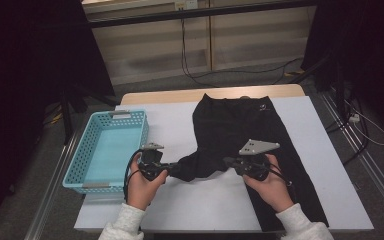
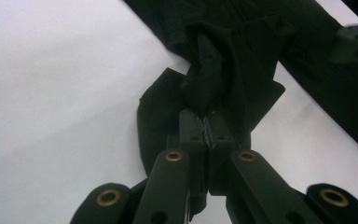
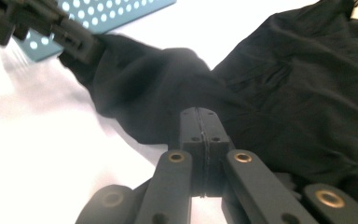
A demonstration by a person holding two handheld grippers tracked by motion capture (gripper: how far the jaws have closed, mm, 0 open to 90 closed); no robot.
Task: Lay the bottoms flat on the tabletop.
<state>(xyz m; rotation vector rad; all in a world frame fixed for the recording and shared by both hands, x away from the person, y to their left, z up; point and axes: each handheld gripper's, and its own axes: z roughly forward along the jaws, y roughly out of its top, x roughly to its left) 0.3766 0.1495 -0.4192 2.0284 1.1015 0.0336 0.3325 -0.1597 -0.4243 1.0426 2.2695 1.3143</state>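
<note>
High view first: at the far left of the white table cover (image 1: 300, 170) sits a light blue perforated plastic basket (image 1: 87, 152), and everything else lies to its right. Just beside the basket's near right corner, the person's left hand wraps the left gripper (image 1: 172, 169), whose jaws point away from the basket and are clenched on the bunched end of a black fabric garment (image 1: 240, 125). That garment spreads out well right of the basket, one long part running from the far edge of the table cover to the near edge, with a shorter piece pulled out sideways toward the basket. In the left gripper view the two black jaws (image 2: 207, 122) meet tightly with a twisted wad of the black cloth (image 2: 205, 79) pinched at their tips, the rest of the fabric folding away behind it over the white surface. Farther right of the basket, the right hand holds the right gripper (image 1: 228, 161) with its grey three-cornered plate on top, jaws aimed back toward the basket and at the same sideways piece of cloth. In the right gripper view its jaws (image 3: 199, 114) are pressed together at the dark fabric (image 3: 298, 93); I cannot tell for sure that cloth is caught between them. The basket's blue wall (image 3: 121, 14) and the other gripper show beyond.
</note>
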